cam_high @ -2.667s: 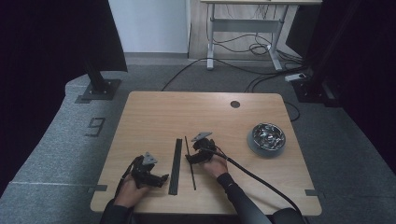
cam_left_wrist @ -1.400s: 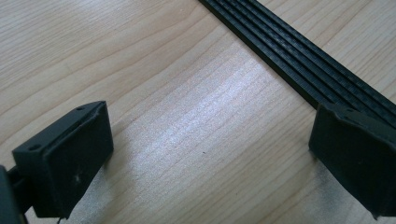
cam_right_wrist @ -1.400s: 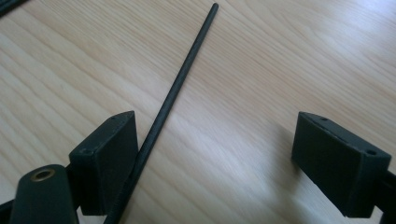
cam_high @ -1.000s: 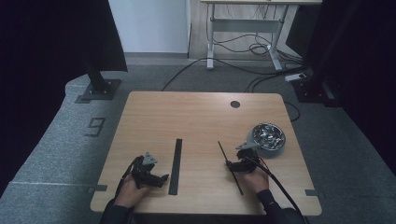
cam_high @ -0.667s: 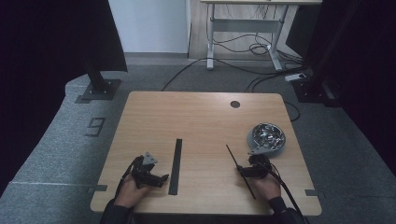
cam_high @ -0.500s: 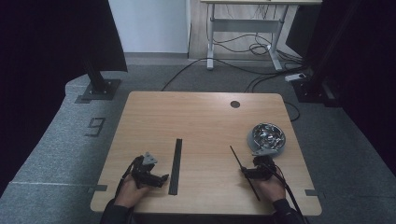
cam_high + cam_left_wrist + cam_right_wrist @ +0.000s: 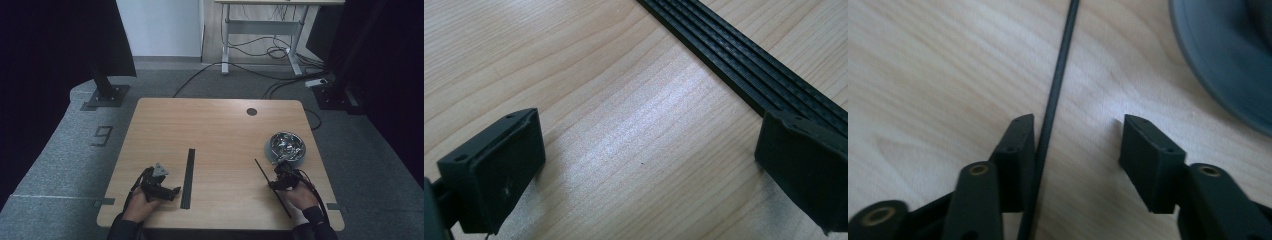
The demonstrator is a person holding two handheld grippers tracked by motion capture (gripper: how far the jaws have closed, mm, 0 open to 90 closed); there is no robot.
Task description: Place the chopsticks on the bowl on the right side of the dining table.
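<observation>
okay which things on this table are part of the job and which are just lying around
In the job: thin rod between the open right gripper; ribbed strip beside the open left gripper.
Lying about: bowl of metal bits, table hole.

In the high view, the contents of the grey bowl near the tabletop's right edge are a shiny jumble, too small to tell apart. The near end of the thin black rod passes under the right hand, so part of its length is hidden. The right gripper view cuts the rod off at the top and bottom edges and shows just a blurred arc of the bowl's rim at the top right corner. In the left gripper view, the ribbed black strip runs out past the top edge and behind the right-hand jaw, both ends unseen.
</observation>
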